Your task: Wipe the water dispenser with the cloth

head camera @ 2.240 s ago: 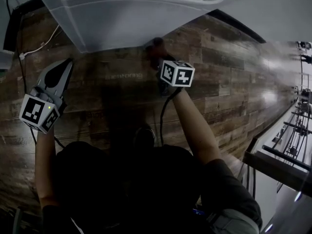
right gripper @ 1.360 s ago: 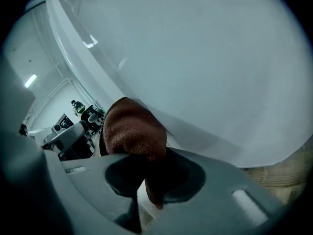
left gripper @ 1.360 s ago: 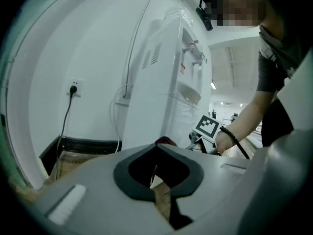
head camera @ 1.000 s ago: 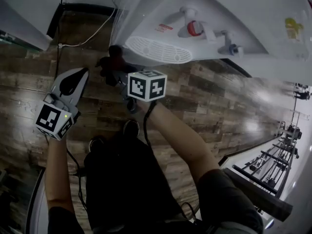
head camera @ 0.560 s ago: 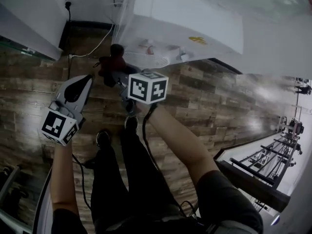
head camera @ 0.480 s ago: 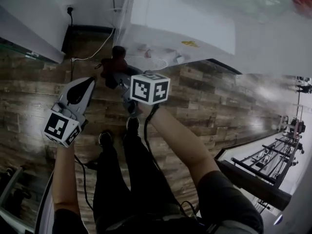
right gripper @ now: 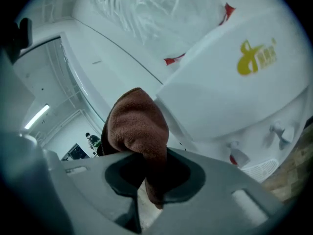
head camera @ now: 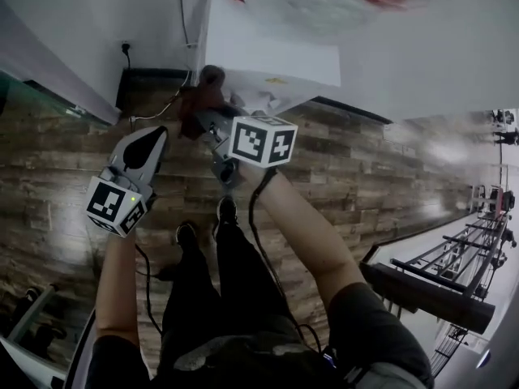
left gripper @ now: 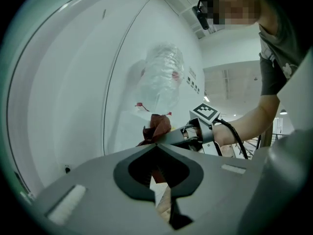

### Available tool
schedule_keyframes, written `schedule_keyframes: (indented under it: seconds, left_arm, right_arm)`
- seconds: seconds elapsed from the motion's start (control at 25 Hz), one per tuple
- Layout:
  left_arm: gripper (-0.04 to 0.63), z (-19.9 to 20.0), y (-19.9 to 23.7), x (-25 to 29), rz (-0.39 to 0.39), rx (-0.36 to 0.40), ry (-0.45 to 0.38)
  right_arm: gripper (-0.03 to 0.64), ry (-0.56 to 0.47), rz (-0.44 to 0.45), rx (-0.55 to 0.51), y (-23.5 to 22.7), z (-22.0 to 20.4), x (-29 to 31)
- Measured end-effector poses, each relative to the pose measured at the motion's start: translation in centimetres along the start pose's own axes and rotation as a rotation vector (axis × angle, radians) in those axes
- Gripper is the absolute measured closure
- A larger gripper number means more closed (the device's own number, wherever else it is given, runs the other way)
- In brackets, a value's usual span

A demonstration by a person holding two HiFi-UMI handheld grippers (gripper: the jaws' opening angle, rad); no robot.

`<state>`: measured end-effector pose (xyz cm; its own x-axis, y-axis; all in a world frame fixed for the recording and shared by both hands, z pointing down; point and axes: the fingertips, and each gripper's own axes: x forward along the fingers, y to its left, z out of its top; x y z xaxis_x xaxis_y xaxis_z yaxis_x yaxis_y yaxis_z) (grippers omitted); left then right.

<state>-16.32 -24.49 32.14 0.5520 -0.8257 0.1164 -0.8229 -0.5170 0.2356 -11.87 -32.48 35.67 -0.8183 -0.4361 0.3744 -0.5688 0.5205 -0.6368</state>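
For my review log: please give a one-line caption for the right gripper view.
Right gripper clamped on a brown cloth, held up close to the white water dispenser.

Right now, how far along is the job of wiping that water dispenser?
Done: the cloth is clamped in the right tool. In hand: it is held up beside a corner of the dispenser; whether they touch is unclear. Left: the wiping itself, since no wiped patch can be made out. The left tool is shut and empty.
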Motion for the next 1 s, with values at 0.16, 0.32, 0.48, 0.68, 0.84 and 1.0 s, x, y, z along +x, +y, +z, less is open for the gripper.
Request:
schedule_keyframes:
  seconds: [0.16,0.32,0.48,0.68,0.84,1.0]
  left_arm:
    - [0.578,1.3,-2.2,-1.7,-0.017,-0.026,-0.003]
    - [0.578,3.5,-2.8,-2.5,-0.029,-0.022,-0.026]
    - [0.578,5.6,-4.2,-3.1,-0.063,-0.033,-0.05]
    - [0.578,5.5,-7.7,-4.3,-0.143,-0.043,0.001]
    - [0.578,5.2,-11.2,-5.3,-0.198,-0.042,0.025]
    - [0.578,5.1,-14.0,-6.1,-0.2,-0.033,0.034]
  right_arm:
    - [0.555,0.011,-0.003,-0.02,2.1,0.6,-1.2]
    - [0.555,0.005,-0.009,-0.022,4.1,0.3,-3.5]
    - [0.555,-0.04,-0.046,-0.01,5.8,0.2,-7.5]
    - [0.555,-0.083,-0.084,-0.008,7.5,-0.8,-12.5]
    - [0.555,-0.123,-0.109,0.009,8.2,-2.1,-16.6]
    - [0.555,-0.129,-0.108,0.008,8.8,-3.9,-19.7]
